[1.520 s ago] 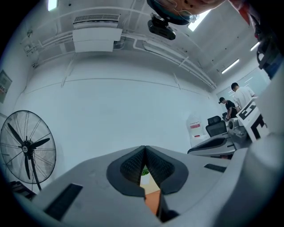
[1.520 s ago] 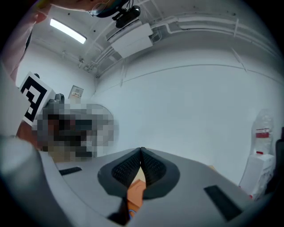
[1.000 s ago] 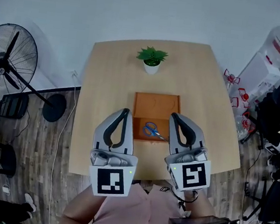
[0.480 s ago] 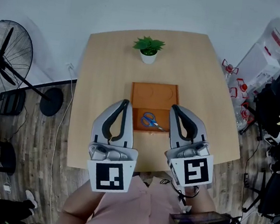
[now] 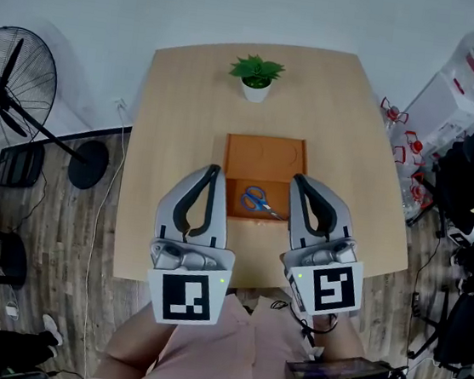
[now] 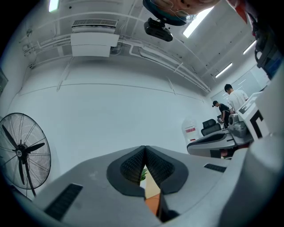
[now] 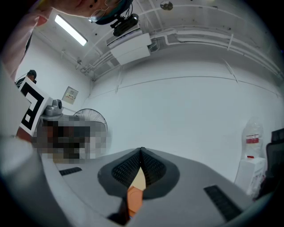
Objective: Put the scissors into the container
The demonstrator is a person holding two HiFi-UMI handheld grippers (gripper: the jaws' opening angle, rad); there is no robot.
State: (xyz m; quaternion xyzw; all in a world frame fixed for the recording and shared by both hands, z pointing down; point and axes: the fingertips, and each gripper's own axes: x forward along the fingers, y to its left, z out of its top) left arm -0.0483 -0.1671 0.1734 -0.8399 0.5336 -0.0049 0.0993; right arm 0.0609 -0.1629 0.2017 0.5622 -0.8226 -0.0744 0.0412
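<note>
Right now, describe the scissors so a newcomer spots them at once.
Start at the wooden table; an orange container sits at its middle. The scissors lie inside it, in the near half. Blue handles set them apart from the green potted plant beyond.

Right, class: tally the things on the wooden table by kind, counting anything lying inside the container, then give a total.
potted plant: 1
orange container: 1
blue scissors: 1
Total: 3
</note>
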